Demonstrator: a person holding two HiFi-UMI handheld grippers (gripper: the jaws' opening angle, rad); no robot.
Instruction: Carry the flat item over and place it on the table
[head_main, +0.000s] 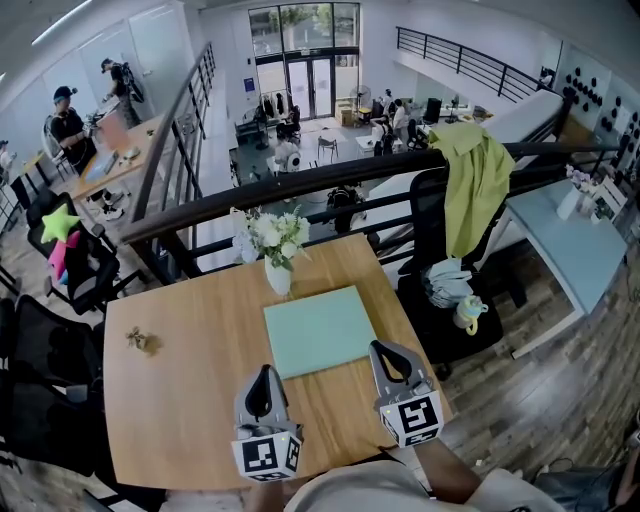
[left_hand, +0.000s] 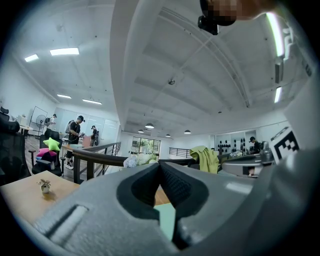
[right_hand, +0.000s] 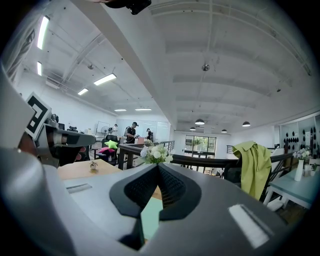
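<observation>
Our left gripper (head_main: 266, 371) and right gripper (head_main: 378, 347), both closed on nothing, sit at the near edge of the mint-green sheet (head_main: 318, 328) lying on the wooden table (head_main: 180, 400). Placement seems done, so we should withdraw.

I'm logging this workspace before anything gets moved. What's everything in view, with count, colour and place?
table: one, light wood, centre
flat item: one, pale green, lying on the table, right of centre
vase of flowers: one, white, table's far edge
small ornament: one, brownish, table's left part
railing: one, black, behind the table
office chair: one, black, right of the table
jacket: one, yellow-green, hanging above that chair
star cushion: one, green, far left
side table: one, light blue, far right
left gripper: one, grey, shut, empty, near table edge
right gripper: one, grey, shut, empty, near table edge
</observation>
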